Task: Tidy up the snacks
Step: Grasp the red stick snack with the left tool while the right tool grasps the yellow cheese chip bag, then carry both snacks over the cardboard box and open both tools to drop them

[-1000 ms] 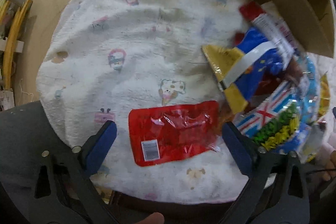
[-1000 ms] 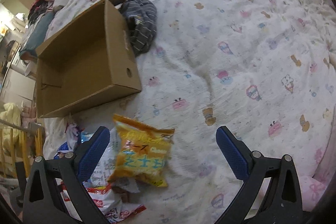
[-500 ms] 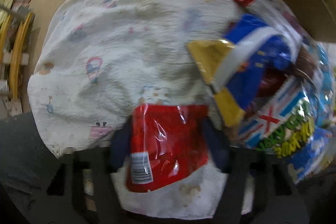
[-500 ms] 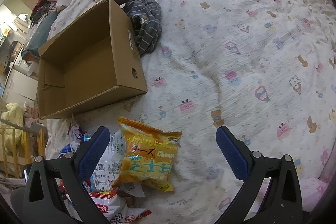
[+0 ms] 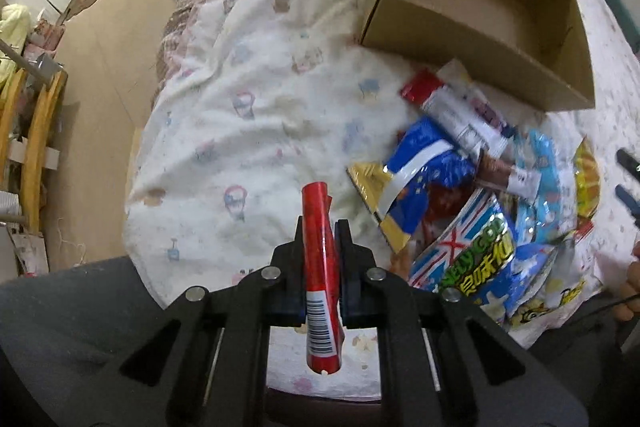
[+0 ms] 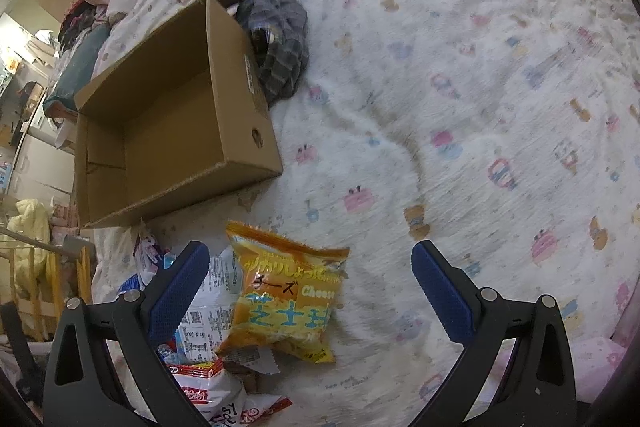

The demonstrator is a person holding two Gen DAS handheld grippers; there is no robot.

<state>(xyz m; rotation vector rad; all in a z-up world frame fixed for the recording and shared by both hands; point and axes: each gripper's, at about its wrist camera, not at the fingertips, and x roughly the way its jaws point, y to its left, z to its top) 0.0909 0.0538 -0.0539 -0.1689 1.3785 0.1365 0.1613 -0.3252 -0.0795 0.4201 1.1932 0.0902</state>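
My left gripper [image 5: 320, 227] is shut on a red snack packet [image 5: 318, 267], squeezed edge-on between the jaws and lifted above the bed. A pile of snack bags [image 5: 472, 211] lies to its right, below an open, empty cardboard box [image 5: 476, 7]. My right gripper [image 6: 310, 267] is open and empty, hovering over an orange cheese snack bag [image 6: 286, 295]. The box [image 6: 168, 123] also shows in the right wrist view, up and left of that bag.
A white patterned blanket [image 6: 460, 107] covers the bed. A dark striped cloth [image 6: 280, 43] lies behind the box. More snack bags [image 6: 204, 379] lie at the lower left of the right wrist view. The bed edge and floor [image 5: 100, 67] are to the left.
My left gripper closed on the flat red packet and lifted it off the blanket. My right gripper moved slightly closer to the orange bag and stayed open.
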